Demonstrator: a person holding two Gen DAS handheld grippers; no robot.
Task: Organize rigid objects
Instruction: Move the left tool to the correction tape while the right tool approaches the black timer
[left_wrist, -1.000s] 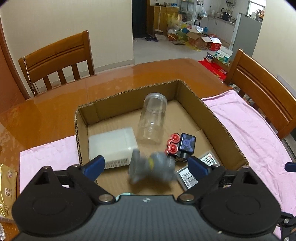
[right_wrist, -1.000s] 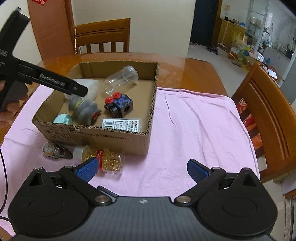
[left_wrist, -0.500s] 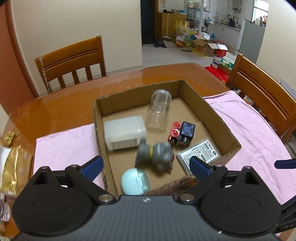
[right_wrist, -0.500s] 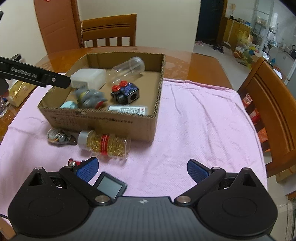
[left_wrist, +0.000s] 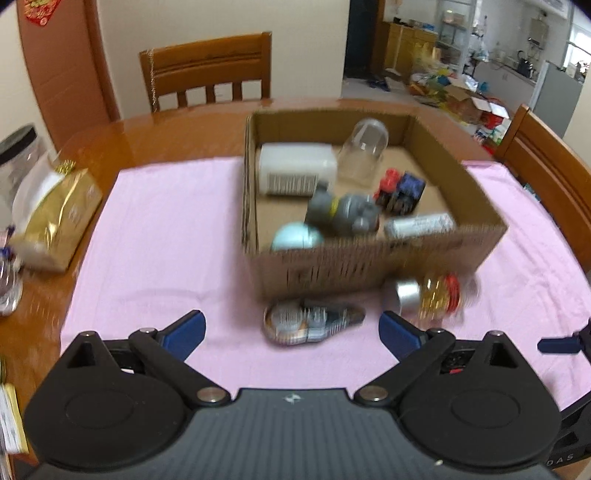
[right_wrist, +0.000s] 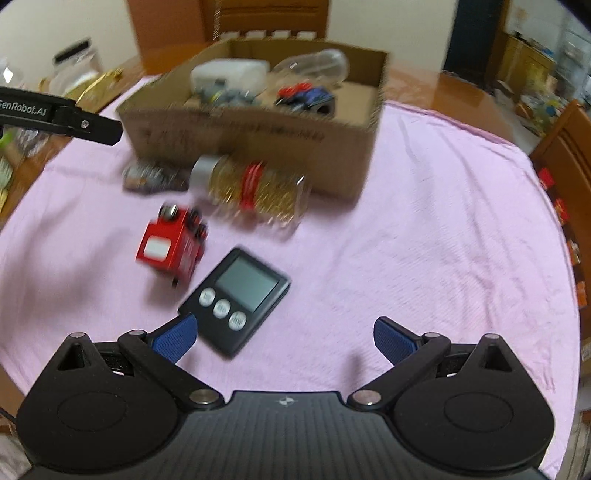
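both grippers tilt downward over cloth (right_wrist: 424, 206), jaws apart.

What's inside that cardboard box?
In the box: a white container, clear jar, grey toy, pale blue ball, a red-and-blue block, a flat pack. The near wall hides their undersides.

- A glossy wooden desk (left_wrist: 155, 136) carries everything; a pink cloth (left_wrist: 159, 236) covers most of its top.
- An open cardboard box (left_wrist: 369, 266) sits on the cloth, at its far middle.
- Just in front of the box lie a jar of gold beads (right_wrist: 255, 184), on its side, and a flat blister pack (left_wrist: 310, 323).
- Nearer than the jar lie a red block (right_wrist: 170, 251) and a black digital timer (right_wrist: 236, 299).
- Left of the box, off the cloth, rests a gold packet (left_wrist: 55, 218).
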